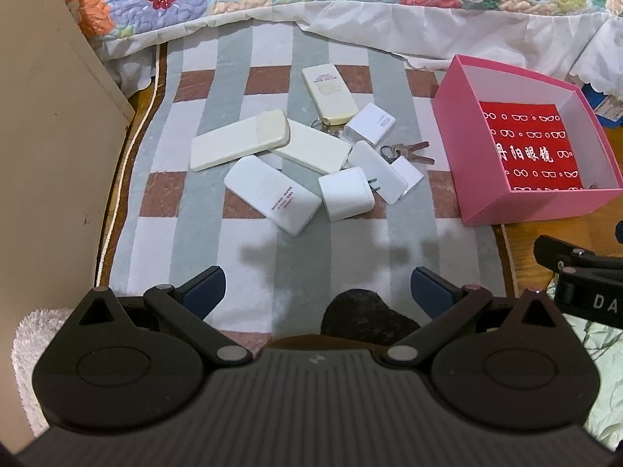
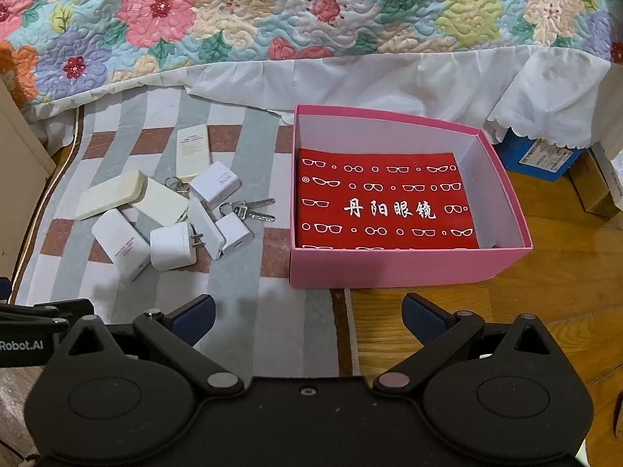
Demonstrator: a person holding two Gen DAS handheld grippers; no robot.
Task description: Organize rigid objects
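A heap of white power banks (image 1: pixel 239 140) (image 2: pixel 109 193), plug chargers (image 1: pixel 345 193) (image 2: pixel 171 246) and a bunch of keys (image 1: pixel 409 151) (image 2: pixel 249 208) lies on a checked rug (image 1: pixel 187 233) (image 2: pixel 241 303). To its right stands an open pink box (image 1: pixel 518 204) (image 2: pixel 405 268) with a red cloth (image 1: pixel 533 148) (image 2: pixel 385 202) printed with glasses on its floor. My left gripper (image 1: pixel 317 292) hangs open, short of the heap. My right gripper (image 2: pixel 307 315) hangs open too, in front of the box's near left corner. Neither holds anything.
A flowered quilt with a white frill (image 2: pixel 350 78) hangs along the far side. A beige cabinet side (image 1: pixel 43 155) stands on the left. A white towel (image 1: pixel 27 334) lies at the near left. Wood floor (image 2: pixel 564 311) and a blue box (image 2: pixel 541 155) sit to the right.
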